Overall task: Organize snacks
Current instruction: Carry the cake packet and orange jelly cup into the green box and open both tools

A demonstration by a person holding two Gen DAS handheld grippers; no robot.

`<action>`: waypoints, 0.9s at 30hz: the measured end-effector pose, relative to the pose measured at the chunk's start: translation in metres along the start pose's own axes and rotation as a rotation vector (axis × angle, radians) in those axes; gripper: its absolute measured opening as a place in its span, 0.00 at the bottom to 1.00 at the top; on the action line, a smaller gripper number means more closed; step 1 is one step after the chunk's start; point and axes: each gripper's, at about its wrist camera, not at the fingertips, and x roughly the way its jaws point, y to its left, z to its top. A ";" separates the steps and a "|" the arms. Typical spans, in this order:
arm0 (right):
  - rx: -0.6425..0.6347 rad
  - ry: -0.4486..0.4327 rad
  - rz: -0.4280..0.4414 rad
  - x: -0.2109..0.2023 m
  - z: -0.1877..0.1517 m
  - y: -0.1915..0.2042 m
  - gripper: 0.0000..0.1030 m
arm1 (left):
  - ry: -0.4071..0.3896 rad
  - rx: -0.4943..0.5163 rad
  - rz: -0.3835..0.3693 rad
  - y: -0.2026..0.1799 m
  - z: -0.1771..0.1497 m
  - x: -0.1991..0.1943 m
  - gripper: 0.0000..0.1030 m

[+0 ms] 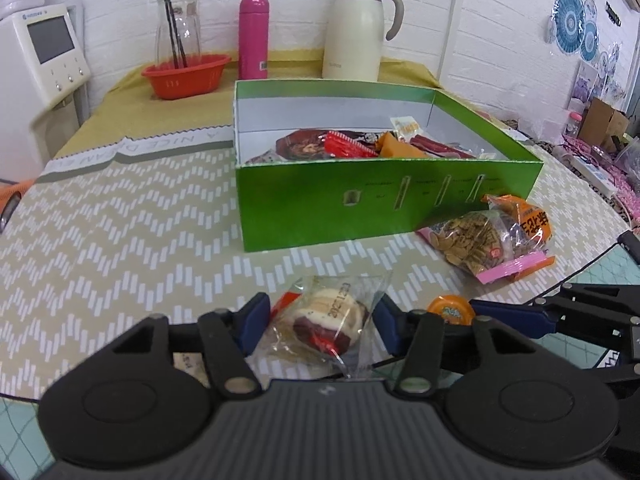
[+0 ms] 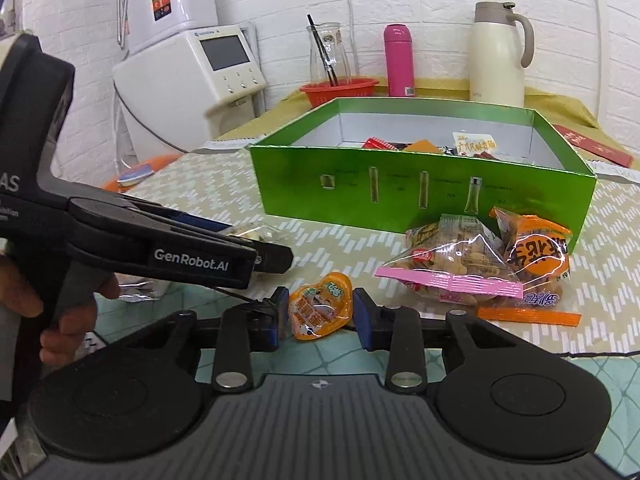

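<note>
A round pastry in a clear wrapper lies near the table's front edge, and my left gripper is shut on it with both blue pads against the wrapper. Just to its right an orange jelly cup sits between the pads of my right gripper, which is shut on it. The open green box stands behind with several snacks inside. In front of its right corner lie a clear bag with a pink seal and an orange bag.
Along the back wall stand a red basket, a glass carafe, a pink bottle and a cream thermos jug. A white appliance is at the left. A hand holds the left gripper's handle.
</note>
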 end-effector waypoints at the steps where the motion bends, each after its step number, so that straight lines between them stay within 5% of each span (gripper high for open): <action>1: -0.003 -0.007 0.006 -0.004 0.000 0.001 0.58 | -0.007 -0.013 -0.014 0.001 0.000 -0.003 0.51; 16: 0.003 -0.249 -0.113 -0.048 0.046 -0.037 0.58 | -0.218 -0.092 -0.147 -0.016 0.064 -0.048 0.50; 27: 0.091 -0.251 -0.216 -0.010 0.068 -0.092 0.60 | -0.182 -0.168 -0.130 -0.003 0.114 0.010 0.50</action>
